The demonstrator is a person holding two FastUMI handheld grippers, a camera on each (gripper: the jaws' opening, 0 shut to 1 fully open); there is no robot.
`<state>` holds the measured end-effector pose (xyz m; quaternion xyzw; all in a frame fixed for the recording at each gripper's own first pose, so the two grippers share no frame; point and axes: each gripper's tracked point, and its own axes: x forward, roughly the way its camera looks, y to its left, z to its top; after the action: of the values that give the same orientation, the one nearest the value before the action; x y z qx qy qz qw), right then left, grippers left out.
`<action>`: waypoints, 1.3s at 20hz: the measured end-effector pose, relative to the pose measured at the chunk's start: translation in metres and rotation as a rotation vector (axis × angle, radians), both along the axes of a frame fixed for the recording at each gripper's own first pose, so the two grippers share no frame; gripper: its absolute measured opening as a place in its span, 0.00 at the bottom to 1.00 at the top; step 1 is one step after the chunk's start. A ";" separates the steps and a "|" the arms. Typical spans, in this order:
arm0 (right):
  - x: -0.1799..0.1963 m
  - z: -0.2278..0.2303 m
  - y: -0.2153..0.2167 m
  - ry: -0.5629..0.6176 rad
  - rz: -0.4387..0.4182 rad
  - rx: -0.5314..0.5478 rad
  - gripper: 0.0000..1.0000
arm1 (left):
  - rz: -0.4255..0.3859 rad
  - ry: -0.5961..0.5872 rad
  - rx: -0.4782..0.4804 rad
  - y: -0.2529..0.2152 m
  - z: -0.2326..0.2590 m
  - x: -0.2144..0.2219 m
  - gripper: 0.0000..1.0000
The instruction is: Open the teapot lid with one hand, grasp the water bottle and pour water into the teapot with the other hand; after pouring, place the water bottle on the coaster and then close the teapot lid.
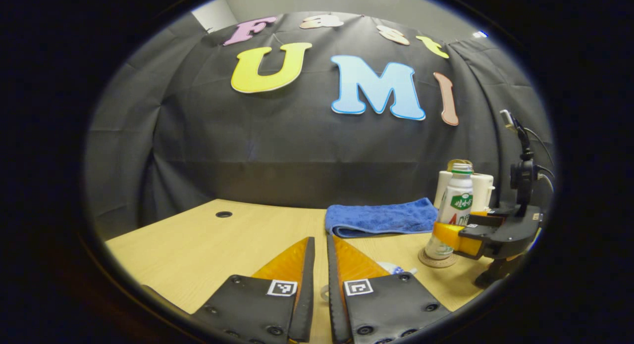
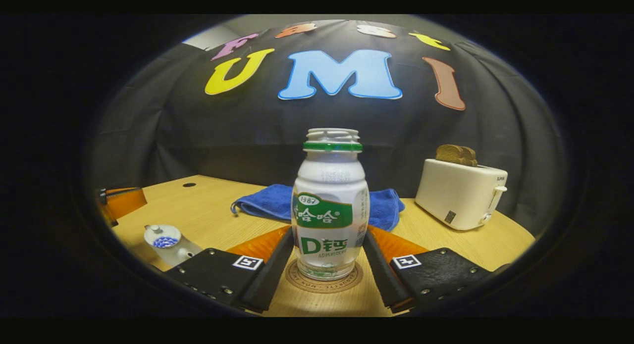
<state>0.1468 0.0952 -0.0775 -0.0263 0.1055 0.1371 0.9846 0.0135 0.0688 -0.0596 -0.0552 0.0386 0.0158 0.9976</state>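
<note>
At the centre of the right gripper view, a white water bottle (image 2: pixel 330 205) stands upright, long axis vertical, uncapped mouth upward, on a round coaster (image 2: pixel 324 278) on the wooden table (image 2: pixel 208 210); the rig rule bars reading its green label; lettering around the coaster rim is too small to read; the right gripper (image 2: pixel 329 265) has its jaws apart, one finger on either side of the bottle's base, contact unclear; lower left, a white teapot (image 2: pixel 168 242) is partly cut off; a blue towel (image 2: pixel 270 203) lies behind; a toaster (image 2: pixel 458 193) with bread sits right; in the left gripper view, the left gripper (image 1: pixel 320 265) has jaws nearly together, holding nothing visible.
</note>
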 end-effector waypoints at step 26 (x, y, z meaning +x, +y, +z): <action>-0.007 0.020 -0.006 -0.067 0.001 0.010 0.92 | -0.013 0.001 -0.008 -0.006 0.000 0.000 0.26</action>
<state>0.1397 0.0896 -0.0571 -0.0262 0.0716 0.1370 0.9876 0.0132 0.0632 -0.0593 -0.0590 0.0393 0.0092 0.9974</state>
